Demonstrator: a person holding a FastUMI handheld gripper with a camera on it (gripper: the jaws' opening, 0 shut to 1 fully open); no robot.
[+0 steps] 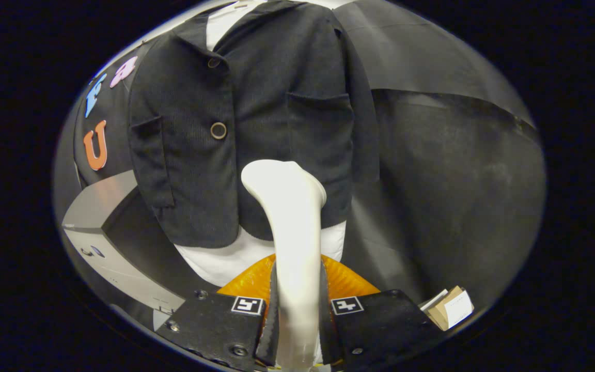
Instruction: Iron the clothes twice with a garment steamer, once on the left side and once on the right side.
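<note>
A dark buttoned jacket (256, 119) hangs over a white garment (225, 261) on a stand straight ahead. A cream-white garment steamer (292, 227) stands upright between my fingers, its handle pressed from both sides. My gripper (297, 315) is shut on that handle. The steamer's head (282, 178) sits against or just in front of the jacket's lower front, right of the button line and below the right chest pocket (321, 121). Whether the head touches the cloth I cannot tell. An orange rounded base (248, 281) shows behind the fingers.
A grey metal box or ledge (104, 227) lies to the left of the jacket. A small cardboard box with a white label (450, 307) sits low to the right. Black cloth (457, 181) hangs behind and to the right of the jacket.
</note>
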